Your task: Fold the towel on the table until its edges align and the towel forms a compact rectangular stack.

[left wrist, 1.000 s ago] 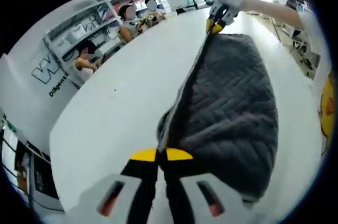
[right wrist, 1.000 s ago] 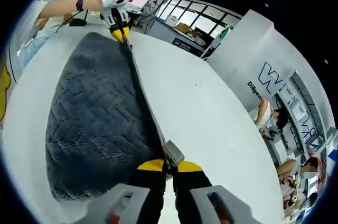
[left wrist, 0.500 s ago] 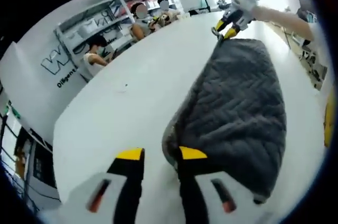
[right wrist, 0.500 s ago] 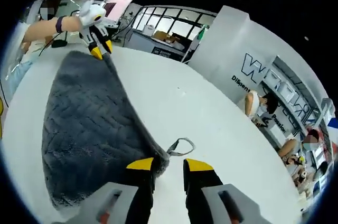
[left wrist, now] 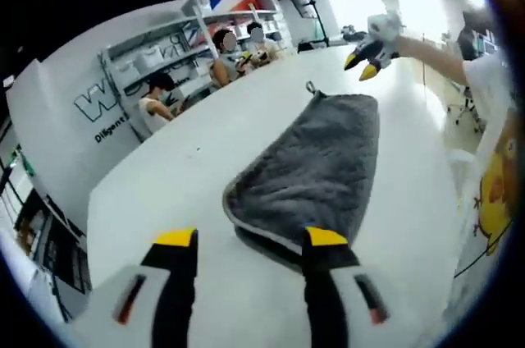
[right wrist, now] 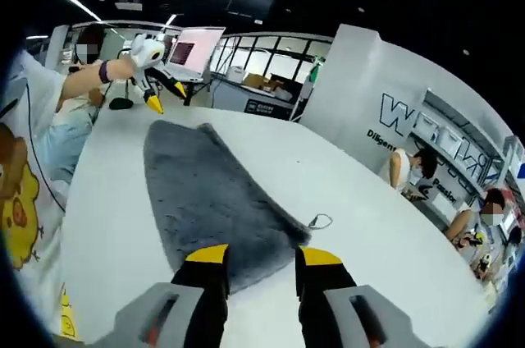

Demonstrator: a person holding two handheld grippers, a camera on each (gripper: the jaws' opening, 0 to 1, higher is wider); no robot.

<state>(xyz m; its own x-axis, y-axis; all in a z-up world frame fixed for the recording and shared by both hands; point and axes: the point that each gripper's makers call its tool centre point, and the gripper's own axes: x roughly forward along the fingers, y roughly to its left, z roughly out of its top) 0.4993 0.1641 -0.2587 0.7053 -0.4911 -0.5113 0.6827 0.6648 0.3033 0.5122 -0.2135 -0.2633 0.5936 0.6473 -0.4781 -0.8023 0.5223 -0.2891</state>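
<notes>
A: Where does the towel lie?

B: Flat on the white table. In the left gripper view the grey towel runs lengthwise away from the camera, its near edge doubled over into two layers with a pale trim along the fold. A small hanging loop sticks out at the far end.

A: And the left gripper?

B: The left gripper hangs over the table with its yellow-tipped jaws spread wide, nothing between them. The towel's near edge sits just beyond the tips, and whether the right-hand tip touches the cloth I cannot tell at this angle.

A: The other side?

B: In the right gripper view the right gripper is likewise spread apart and empty, the towel reaching down between its tips. The loop lies on the table just past the near corner, to the right.

A: Does either gripper show across the table?

B: Yes. In the left gripper view the right gripper is held in the air beyond the towel's far end, jaws parted. In the right gripper view the left gripper hangs likewise above the far end, jaws parted, on a person's forearm.

A: Surroundings?

B: A white wall with dark lettering, shelving, and people seated beyond the table's far edge.
</notes>
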